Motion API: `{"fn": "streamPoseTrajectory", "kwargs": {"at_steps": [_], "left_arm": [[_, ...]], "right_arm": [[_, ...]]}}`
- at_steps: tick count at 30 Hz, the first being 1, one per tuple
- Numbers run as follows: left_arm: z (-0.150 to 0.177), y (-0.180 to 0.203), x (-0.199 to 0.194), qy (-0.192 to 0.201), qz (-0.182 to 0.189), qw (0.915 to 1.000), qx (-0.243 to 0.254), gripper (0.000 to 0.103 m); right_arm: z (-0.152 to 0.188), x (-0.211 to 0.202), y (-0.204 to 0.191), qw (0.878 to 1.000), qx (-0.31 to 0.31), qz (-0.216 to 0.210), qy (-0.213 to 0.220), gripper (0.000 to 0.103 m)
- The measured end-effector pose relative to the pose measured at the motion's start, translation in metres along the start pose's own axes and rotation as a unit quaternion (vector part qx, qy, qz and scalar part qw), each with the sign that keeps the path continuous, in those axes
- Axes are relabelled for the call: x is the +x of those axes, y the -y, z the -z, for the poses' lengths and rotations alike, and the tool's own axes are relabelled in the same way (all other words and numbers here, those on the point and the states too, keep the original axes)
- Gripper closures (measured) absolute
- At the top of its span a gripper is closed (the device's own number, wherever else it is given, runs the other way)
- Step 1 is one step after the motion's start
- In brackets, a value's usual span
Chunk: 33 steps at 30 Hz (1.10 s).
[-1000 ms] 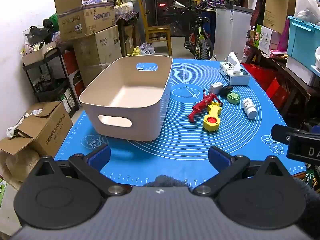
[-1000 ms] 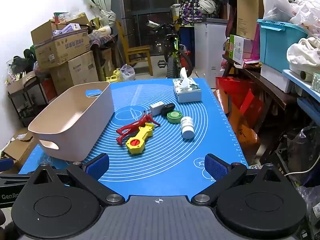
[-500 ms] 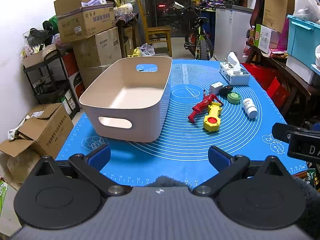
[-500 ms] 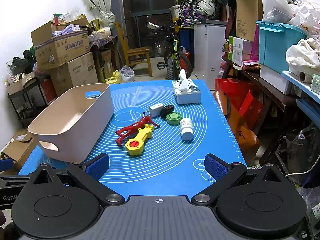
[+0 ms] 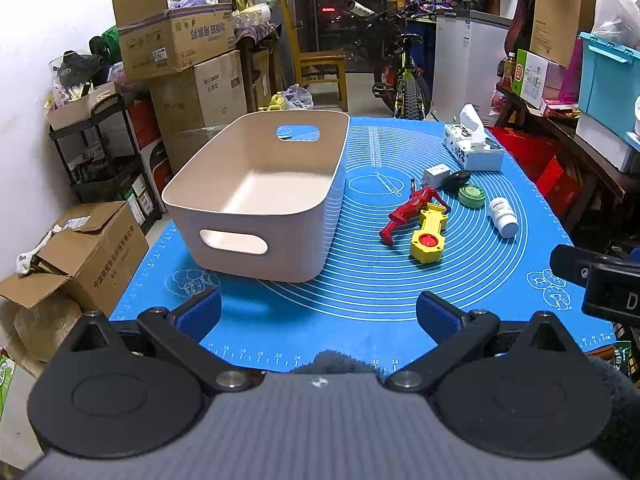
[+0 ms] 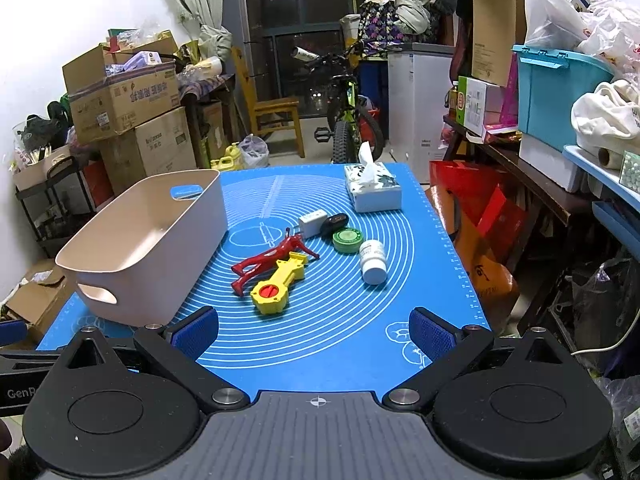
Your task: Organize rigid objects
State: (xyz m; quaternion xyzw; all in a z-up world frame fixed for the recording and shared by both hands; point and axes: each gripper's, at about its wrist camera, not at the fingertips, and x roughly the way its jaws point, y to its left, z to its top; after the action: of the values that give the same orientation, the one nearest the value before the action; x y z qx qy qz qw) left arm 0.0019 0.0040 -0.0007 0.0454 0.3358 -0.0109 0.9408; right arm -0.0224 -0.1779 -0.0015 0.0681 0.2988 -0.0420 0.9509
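A blue mat (image 6: 360, 344) carries a beige bin (image 6: 132, 264), tissue box (image 6: 378, 194), and small items.

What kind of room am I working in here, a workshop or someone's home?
Most likely a cluttered storage room or garage in a home. Stacked cardboard boxes line the left wall, a bicycle is parked at the back by a wooden chair, and the work surface is a table with a blue mat.

The blue mat (image 5: 360, 320) carries ruler numbers along its near edge: 16, 20, 22, 24, 32, 34. "GenR" shows in white on a black bar (image 6: 16, 390) at lower left of the right wrist view. Print on the cardboard boxes (image 5: 176, 36) is too blurred to read.
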Motion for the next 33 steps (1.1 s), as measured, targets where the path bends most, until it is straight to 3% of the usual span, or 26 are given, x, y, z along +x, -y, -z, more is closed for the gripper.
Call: {"fn": "streamPoseTrajectory", "kwargs": {"at_steps": [33], "left_arm": [[0.0004, -0.0008, -0.0013, -0.003, 0.002, 1.0, 0.0, 0.0]], "right_arm": [[0.0017, 0.0017, 0.0003, 1.0, 0.003, 0.001, -0.003, 0.002]]}}
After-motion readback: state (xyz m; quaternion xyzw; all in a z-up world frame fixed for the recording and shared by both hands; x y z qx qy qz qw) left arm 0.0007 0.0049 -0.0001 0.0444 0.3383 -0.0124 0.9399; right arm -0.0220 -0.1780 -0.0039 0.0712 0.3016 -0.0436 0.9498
